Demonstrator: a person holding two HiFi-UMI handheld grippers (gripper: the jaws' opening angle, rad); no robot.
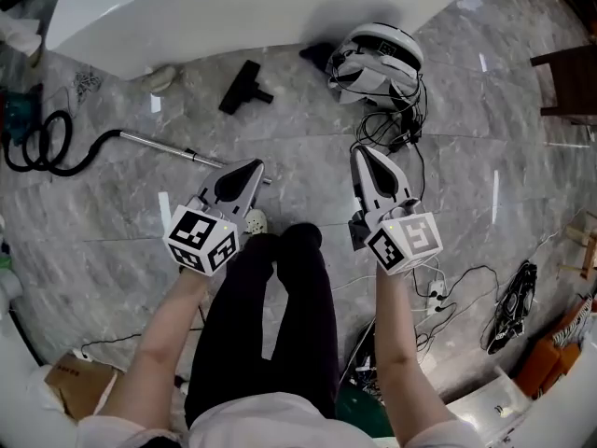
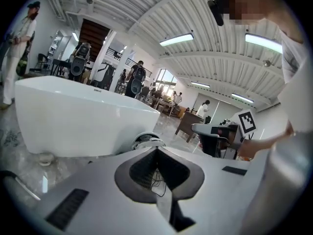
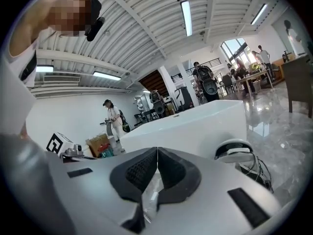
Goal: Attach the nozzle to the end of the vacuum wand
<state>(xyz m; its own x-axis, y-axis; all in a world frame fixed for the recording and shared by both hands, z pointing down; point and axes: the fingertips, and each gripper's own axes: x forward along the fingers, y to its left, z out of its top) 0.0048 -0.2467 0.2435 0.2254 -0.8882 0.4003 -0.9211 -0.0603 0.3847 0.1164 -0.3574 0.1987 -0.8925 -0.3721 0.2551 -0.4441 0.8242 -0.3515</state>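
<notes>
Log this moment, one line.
left gripper: shut, empty | right gripper: shut, empty | black T-shaped nozzle, silver metal wand: apart on marble floor

The left arm (image 1: 160, 339) and right arm (image 1: 403, 343) reach forward side by side. The left gripper (image 1: 252, 169) and right gripper (image 1: 364, 154) point ahead, tilted slightly down, jaws pressed together, empty.

Colour/pattern list, head view, clock posns:
- Floor (image 1: 308, 171): grey marble, pale veining.
- Bathtub (image 1: 233, 7), 12 o'clk: plain white.
- Nozzle (image 1: 244, 86), 11 o'clk: blk.
- Vacuum wand (image 1: 163, 145), 10 o'clk: silver; hose (image 1: 42, 147), 9 o'clk: blk.
- Vacuum body (image 1: 378, 59), 1 o'clk: white w/ blk trim; cords (image 1: 403, 119): blk.
- Left gripper (image 1: 256, 167), right gripper (image 1: 361, 153): white shells; pads (image 2: 139, 173): dk grey, ribbed.
- Marker cubes (image 1: 201, 239): blk squares on white.
- Trousers (image 1: 270, 315), 6 o'clk: blk.
- Cardboard box (image 1: 79, 385), 7 o'clk: brown.
</notes>
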